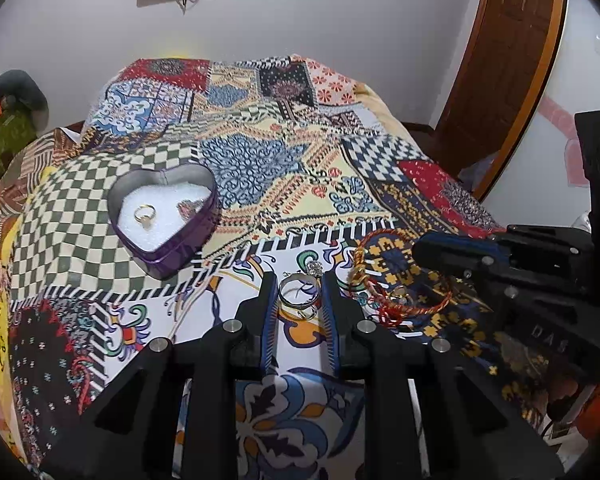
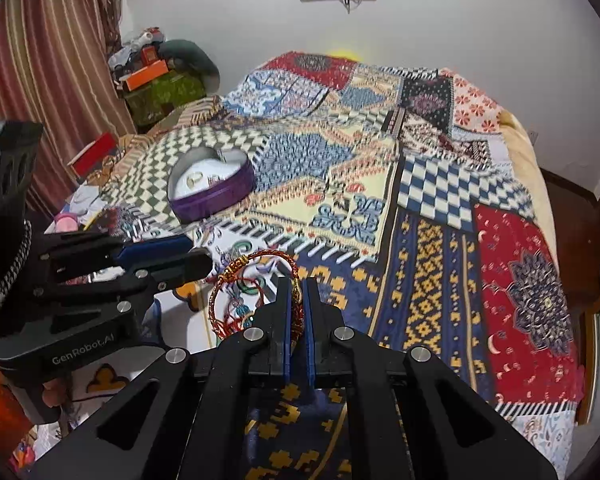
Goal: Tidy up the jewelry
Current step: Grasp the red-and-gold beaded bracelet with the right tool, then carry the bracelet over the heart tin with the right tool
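We are mid-way through sorting: the purple heart-shaped tin [image 1: 168, 216], lined with white foam, sits far left on the patchwork bedspread [image 1: 260, 168] and already holds a gold ring [image 1: 145, 214] and a second small piece we cannot identify. Our left gripper [image 1: 299, 300] is spread around a silver ring with a clear stone [image 1: 300, 290], not visibly pressing it. Our right gripper [image 2: 297, 304] pinches the red-and-gold braided cord bracelet [image 2: 256, 292] at its near edge. Next, we judge, the left must close gently, then both carry their pieces to the tin.
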{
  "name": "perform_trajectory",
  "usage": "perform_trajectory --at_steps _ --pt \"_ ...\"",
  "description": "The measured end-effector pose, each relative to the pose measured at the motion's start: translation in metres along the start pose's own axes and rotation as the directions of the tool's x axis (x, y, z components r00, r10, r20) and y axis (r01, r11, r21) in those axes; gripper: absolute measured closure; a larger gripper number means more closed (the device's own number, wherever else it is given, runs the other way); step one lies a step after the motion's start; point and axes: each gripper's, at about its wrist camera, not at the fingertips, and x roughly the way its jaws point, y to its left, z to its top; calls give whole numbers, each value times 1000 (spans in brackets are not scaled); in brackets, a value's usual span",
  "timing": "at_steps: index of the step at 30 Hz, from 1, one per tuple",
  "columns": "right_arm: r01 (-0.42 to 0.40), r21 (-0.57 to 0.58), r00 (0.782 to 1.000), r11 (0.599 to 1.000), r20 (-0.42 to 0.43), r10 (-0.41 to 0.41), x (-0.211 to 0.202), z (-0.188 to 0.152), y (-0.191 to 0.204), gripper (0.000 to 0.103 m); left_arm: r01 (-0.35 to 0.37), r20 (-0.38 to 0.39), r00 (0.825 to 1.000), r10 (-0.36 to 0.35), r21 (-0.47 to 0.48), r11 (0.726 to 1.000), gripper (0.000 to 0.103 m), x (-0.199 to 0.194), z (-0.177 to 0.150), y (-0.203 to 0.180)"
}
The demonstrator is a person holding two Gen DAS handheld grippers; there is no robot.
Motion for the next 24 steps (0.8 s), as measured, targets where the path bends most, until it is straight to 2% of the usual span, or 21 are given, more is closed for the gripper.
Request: perform_trajectory --at_steps 11,24 --pt "7 -1 997 1000 79 -7 -27 17 14 98 -23 80 997 25 -27 999 82 -42 3 8" --pt "-11 -11 991 1000 131 12 -25 38 39 98 -85 166 982 94 -63 994 82 -81 9 35"
